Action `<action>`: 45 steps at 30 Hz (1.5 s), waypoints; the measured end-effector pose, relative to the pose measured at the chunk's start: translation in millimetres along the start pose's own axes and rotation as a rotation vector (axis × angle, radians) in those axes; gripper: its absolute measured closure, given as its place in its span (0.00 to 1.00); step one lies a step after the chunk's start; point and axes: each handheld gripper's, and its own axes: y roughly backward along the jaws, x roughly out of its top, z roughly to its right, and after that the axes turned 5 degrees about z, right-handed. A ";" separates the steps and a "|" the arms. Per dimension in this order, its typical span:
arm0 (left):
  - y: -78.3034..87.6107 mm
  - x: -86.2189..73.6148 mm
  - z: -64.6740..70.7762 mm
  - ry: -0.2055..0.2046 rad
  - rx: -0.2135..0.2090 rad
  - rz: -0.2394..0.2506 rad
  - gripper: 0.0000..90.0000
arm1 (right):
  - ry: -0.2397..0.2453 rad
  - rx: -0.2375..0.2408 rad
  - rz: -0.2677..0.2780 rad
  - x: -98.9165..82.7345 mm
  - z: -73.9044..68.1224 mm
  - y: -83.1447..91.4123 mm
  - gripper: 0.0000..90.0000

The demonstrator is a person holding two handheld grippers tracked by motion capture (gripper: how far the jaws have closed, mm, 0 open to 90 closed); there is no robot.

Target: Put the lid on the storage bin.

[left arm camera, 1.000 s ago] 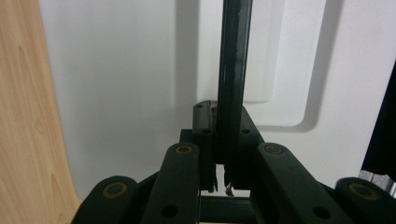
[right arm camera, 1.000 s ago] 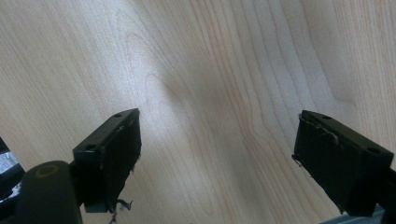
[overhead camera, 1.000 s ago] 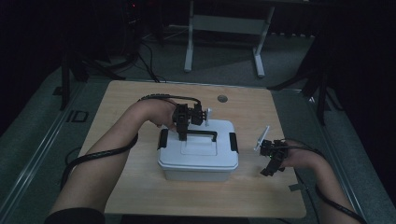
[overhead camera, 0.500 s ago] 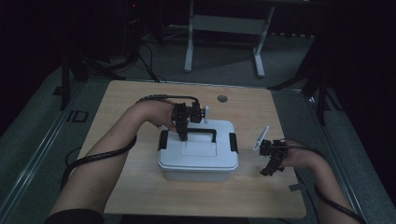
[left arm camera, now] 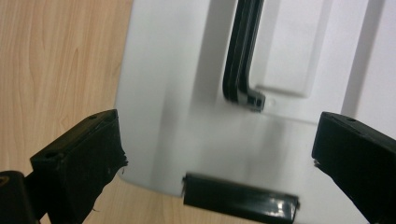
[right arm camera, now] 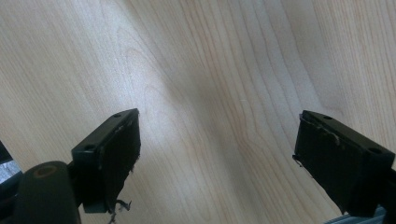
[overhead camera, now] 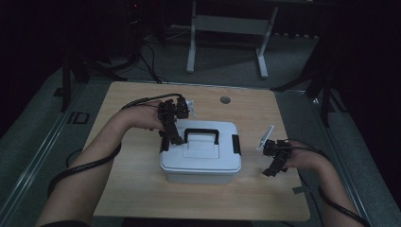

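White box (overhead camera: 201, 153) still latched: my left gripper (overhead camera: 176, 139), jaws just spread, hovers at its side clasp (left arm camera: 240, 197); right gripper (overhead camera: 273, 166) waits agape beside it.

Seen along the left tongs (left arm camera: 219, 154), two black jaws rise from the bottom corners and stand wide apart, having just been opening, with nothing pressed between them. Beneath and between them lies the white lid (left arm camera: 187, 84) of a plastic box, slightly blurred. A black handle (left arm camera: 240, 60) lies folded flat on the lid and runs up out of the top edge. A black latch (left arm camera: 240, 203) sits on the lid's near edge, between the jaws. The pale wooden counter (left arm camera: 56, 60) lies to the left of the box.
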 end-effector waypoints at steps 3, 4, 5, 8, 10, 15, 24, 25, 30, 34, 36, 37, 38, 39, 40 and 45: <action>1.8 -10.1 1.7 0.004 0.024 0.001 0.02 | -0.008 -0.002 0.001 0.0 0.3 -0.1 0.16; 2.4 -12.2 2.6 0.003 0.030 0.005 0.02 | -0.012 -0.001 0.001 0.0 0.7 -0.2 0.16; 3.6 -16.1 4.8 0.003 0.039 0.016 0.02 | -0.013 -0.003 0.000 0.0 0.7 -0.2 0.16; 6.9 -25.5 7.6 0.013 0.043 0.034 0.02 | -0.019 -0.006 0.007 0.2 0.9 0.5 0.16; 9.1 -32.6 9.9 0.019 0.066 0.049 0.02 | -0.019 -0.011 0.012 0.1 1.1 1.1 0.16; 15.3 -54.2 10.7 0.068 0.060 0.080 0.02 | -0.020 -0.017 0.016 -0.1 1.2 2.6 0.15; 17.9 -88.2 12.5 0.121 0.061 0.087 0.02 | -0.021 -0.026 0.011 0.8 0.2 5.0 0.15; 18.8 -91.1 13.2 0.120 0.060 0.084 0.02 | -0.022 -0.027 0.011 0.6 0.3 5.0 0.15; 21.5 -107.9 15.1 0.142 0.077 0.091 0.02 | -0.031 -0.023 0.009 -1.1 0.9 3.5 0.15; 22.2 -124.0 17.0 0.171 0.074 0.115 0.02 | -0.030 -0.023 0.013 -2.9 1.5 3.5 0.15; 20.3 -130.8 18.8 0.183 0.075 0.119 0.02 | -0.036 -0.024 0.016 -4.1 1.7 3.4 0.15; 18.2 -134.7 19.9 0.189 0.073 0.120 0.02 | -0.040 -0.024 0.015 -4.6 1.7 3.3 0.15; 16.7 -137.0 20.3 0.193 0.073 0.121 0.02 | -0.044 -0.023 0.015 -5.5 1.8 2.7 0.15; 14.2 -140.6 21.0 0.201 0.074 0.119 0.02 | -0.044 -0.024 0.014 -5.9 1.6 2.3 0.15; 12.8 -142.6 21.6 0.203 0.073 0.117 0.02 | -0.044 -0.025 0.014 -6.5 1.3 1.7 0.15; 4.0 -157.6 25.0 0.226 0.047 0.134 0.02 | -0.044 -0.030 0.016 -8.6 -0.2 -1.0 0.15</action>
